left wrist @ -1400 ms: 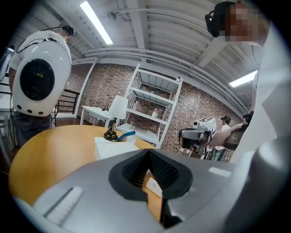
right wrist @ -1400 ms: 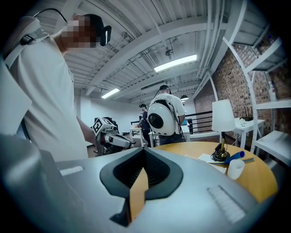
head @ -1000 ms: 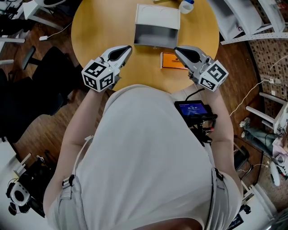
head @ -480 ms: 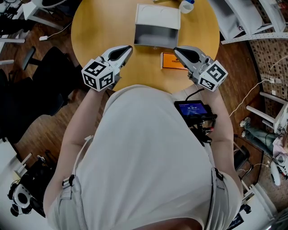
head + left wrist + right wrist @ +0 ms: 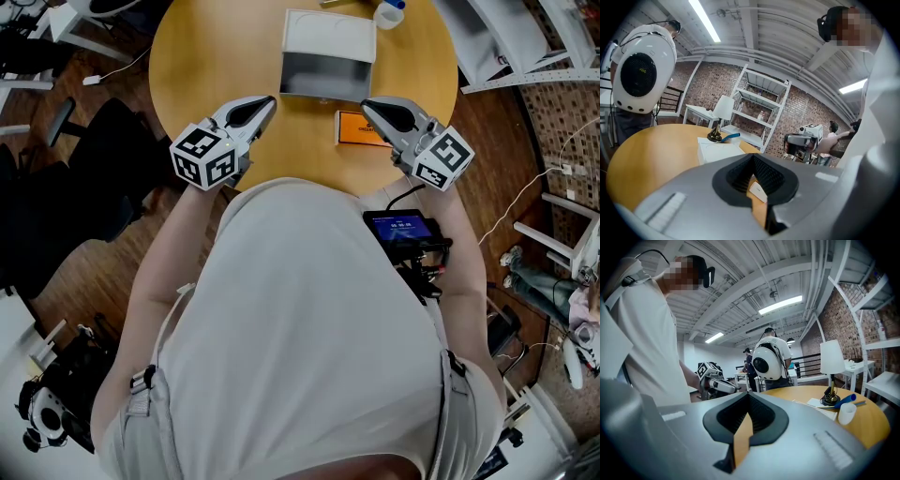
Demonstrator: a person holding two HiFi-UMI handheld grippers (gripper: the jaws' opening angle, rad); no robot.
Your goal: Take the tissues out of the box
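Observation:
The tissue box [image 5: 328, 56], white on top with a grey side, stands at the far middle of the round wooden table [image 5: 206, 56]; no tissue shows outside it. My left gripper [image 5: 267, 100] hovers near the table's front edge, left of the box, shut and empty. My right gripper [image 5: 367, 103] mirrors it on the right, shut and empty, just above an orange packet [image 5: 361, 129]. In the left gripper view the box [image 5: 719, 149] lies ahead beyond the closed jaws of the left gripper [image 5: 752, 159]. In the right gripper view the right gripper [image 5: 749, 397] has its jaws together with nothing between them.
A white cup [image 5: 387, 13] stands at the table's far edge, and a small lamp [image 5: 831, 397] stands beside the cup [image 5: 847, 412]. A black chair [image 5: 103, 159] is to the left and white shelving [image 5: 525, 47] to the right. A screen device [image 5: 403, 230] hangs at the person's waist.

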